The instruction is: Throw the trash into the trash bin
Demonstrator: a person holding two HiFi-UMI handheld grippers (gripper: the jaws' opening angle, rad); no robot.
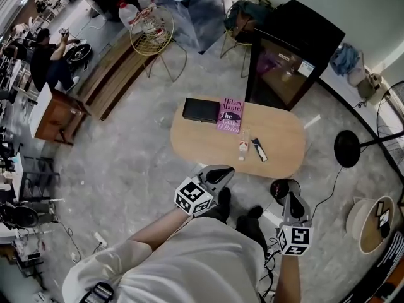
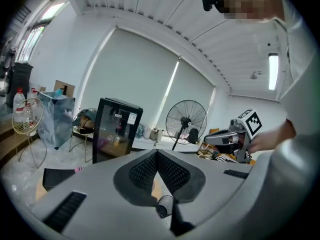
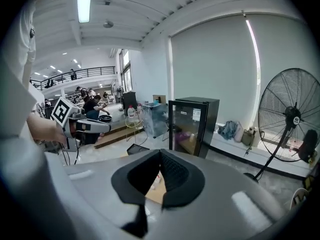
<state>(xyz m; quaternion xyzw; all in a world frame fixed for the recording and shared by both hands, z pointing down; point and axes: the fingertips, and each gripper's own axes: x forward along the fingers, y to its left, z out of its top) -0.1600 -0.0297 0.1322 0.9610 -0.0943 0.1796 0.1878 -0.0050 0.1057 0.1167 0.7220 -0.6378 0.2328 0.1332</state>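
Note:
On the oval wooden table (image 1: 278,131) stand a small clear plastic bottle (image 1: 243,148) and, beside it, a dark wrapper (image 1: 259,149). A small black trash bin (image 1: 285,190) sits on the floor at the table's near right edge. My left gripper (image 1: 218,174) hovers just short of the table's near edge, its jaws meeting at the tips with nothing between them (image 2: 157,152). My right gripper (image 1: 294,204) hangs just beyond the bin on my side, also shut and empty (image 3: 160,151). Table wood (image 3: 152,191) shows through the gap under its jaws.
A black box (image 1: 201,110) and a pink book (image 1: 230,114) lie on the table's far side. Behind the table stands a black glass-door fridge (image 1: 287,55). A floor fan's base (image 1: 348,148) and cables lie to the right, a wire chair (image 1: 151,30) far left.

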